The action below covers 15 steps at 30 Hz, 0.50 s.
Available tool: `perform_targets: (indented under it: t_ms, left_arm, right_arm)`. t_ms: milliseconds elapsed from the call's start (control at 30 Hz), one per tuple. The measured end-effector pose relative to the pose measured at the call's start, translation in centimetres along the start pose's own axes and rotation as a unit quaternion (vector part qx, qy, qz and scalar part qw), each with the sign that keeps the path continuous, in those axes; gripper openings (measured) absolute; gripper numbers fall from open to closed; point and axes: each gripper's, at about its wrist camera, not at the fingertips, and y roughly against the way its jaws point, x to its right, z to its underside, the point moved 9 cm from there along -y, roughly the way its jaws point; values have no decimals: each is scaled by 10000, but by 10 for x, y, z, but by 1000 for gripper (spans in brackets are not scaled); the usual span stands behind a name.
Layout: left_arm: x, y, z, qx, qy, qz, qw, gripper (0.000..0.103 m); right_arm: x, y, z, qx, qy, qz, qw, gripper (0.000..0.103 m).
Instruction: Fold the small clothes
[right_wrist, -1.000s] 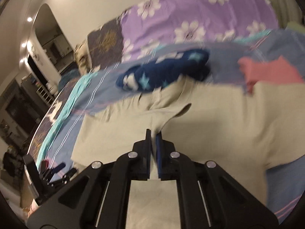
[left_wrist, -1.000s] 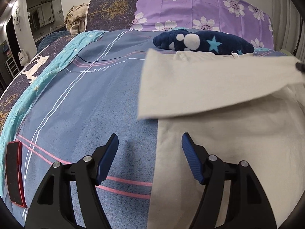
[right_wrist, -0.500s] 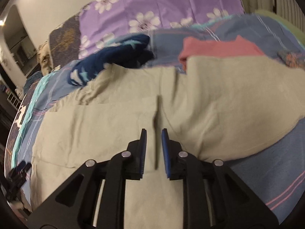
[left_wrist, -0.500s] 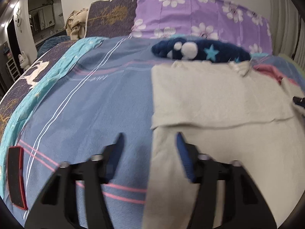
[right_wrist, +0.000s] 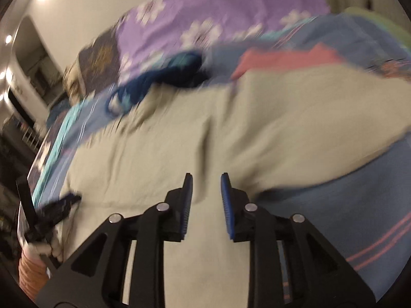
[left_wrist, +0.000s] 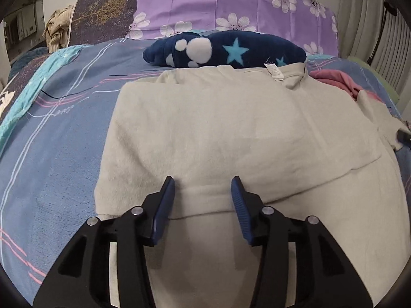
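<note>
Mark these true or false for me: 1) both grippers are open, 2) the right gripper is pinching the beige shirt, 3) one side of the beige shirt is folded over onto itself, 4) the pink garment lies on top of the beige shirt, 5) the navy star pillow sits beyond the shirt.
1. True. The left gripper and right gripper both have their jaws apart.
2. False. It is open above the beige shirt, holding nothing.
3. True. A folded layer with a visible edge lies across the shirt.
4. False. The pink garment lies beside the shirt's far right corner, partly tucked behind it.
5. True. The navy star pillow sits past the collar.
</note>
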Motion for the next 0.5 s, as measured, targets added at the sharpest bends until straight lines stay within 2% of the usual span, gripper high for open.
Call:
perform_targets:
  t_ms: [67, 100, 167, 267, 333, 400, 500]
  left_arm:
    - [1, 0, 0, -6, -16, 27, 10000, 52]
    - [3, -1, 1, -9, -70, 20, 10000, 54]
    - [5, -1, 1, -23, -145, -32, 9999, 56]
    - [6, 2, 0, -19, -195, -84, 9998, 56]
    - [5, 2, 0, -15, -173, -60, 9998, 56]
    - [5, 2, 1, -11, -169, -50, 9998, 57]
    - [6, 2, 1, -12, -184, -59, 9998, 57]
  right_arm:
    - [65, 28, -36, 437, -778, 376, 9953, 27]
    - [103, 44, -52, 660, -1216, 595, 9886, 27]
    - [164, 67, -75, 937, -1905, 851, 9735, 31]
    - [251, 99, -90, 1194, -2736, 1278, 9458, 38]
    - [286, 106, -87, 1195, -3090, 1470, 9320, 40]
    - [305, 100, -79, 1132, -3489, 1289, 9213, 40]
    - [316, 85, -65, 978, -3808, 1059, 9134, 43]
